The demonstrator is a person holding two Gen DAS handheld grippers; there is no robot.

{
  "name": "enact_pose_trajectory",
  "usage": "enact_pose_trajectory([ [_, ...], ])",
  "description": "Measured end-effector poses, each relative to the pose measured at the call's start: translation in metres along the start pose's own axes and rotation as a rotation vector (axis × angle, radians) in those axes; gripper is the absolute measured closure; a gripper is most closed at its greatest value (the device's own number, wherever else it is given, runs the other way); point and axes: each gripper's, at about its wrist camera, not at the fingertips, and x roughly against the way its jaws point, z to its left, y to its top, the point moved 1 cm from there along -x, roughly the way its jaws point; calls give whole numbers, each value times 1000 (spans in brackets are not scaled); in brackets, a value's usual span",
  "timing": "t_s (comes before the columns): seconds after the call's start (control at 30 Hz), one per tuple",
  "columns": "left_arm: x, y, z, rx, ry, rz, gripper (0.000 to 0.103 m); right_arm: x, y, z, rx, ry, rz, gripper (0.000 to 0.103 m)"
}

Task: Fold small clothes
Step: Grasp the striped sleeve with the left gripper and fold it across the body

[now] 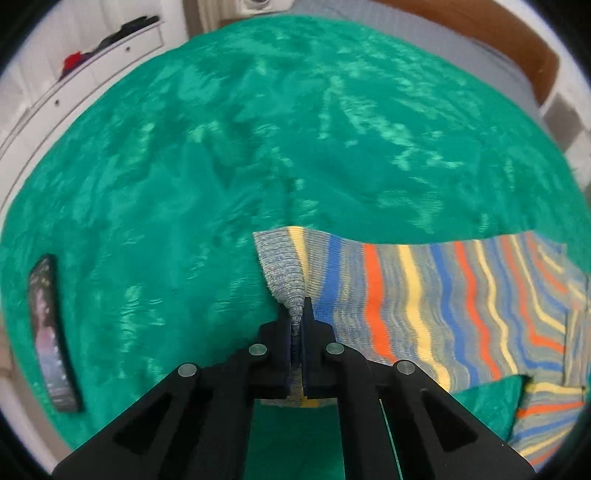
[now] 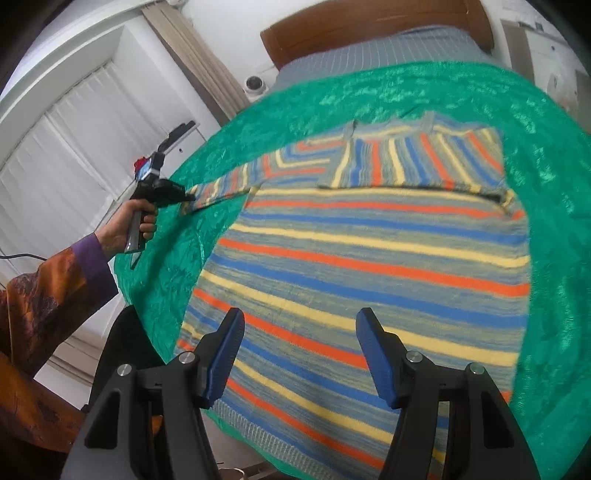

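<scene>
A small striped knit sweater (image 2: 369,258) in blue, orange, yellow and grey lies flat on a green blanket (image 2: 554,221). Its right sleeve (image 2: 413,162) is folded across the chest. My left gripper (image 1: 298,314) is shut on the grey cuff (image 1: 280,266) of the left sleeve (image 1: 443,306), which stretches out to the side. The left gripper also shows in the right wrist view (image 2: 184,197), pinching the sleeve end. My right gripper (image 2: 299,332) is open and empty above the sweater's lower hem.
A dark phone (image 1: 50,339) lies on the green blanket (image 1: 184,147) at the left. White drawers (image 1: 74,85) stand beyond the bed's left side. A wooden headboard (image 2: 369,26) and a striped grey sheet (image 2: 369,51) are at the far end.
</scene>
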Motion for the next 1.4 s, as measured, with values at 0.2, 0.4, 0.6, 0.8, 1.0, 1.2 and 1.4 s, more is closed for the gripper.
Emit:
enact_pose_trajectory([
  [0.2,57,4,-52,-96,-36,-112,102,26,-11,-19,-62,-18,-66,40],
  [0.4,160,-3,-183,-353,-260,-266,102,36,-20,-39,-120,-37,-86,40],
  [0.6,182,-48,-308,-537,-495,-215,100,39,-27,-44,-141,-50,-98,40],
  [0.8,127,-89,-379,-573,-650,13,29,40,-34,-56,-175,-60,-94,40],
  [1.0,89,-50,-317,-391,-483,-42,27,47,-46,-73,-226,-66,-101,40],
  [1.2,27,-51,-241,-272,-339,67,29,37,-46,-73,-223,-63,-77,40],
  [1.4,23,-81,-230,-322,-340,59,100,27,-40,-59,-171,-83,-51,40],
])
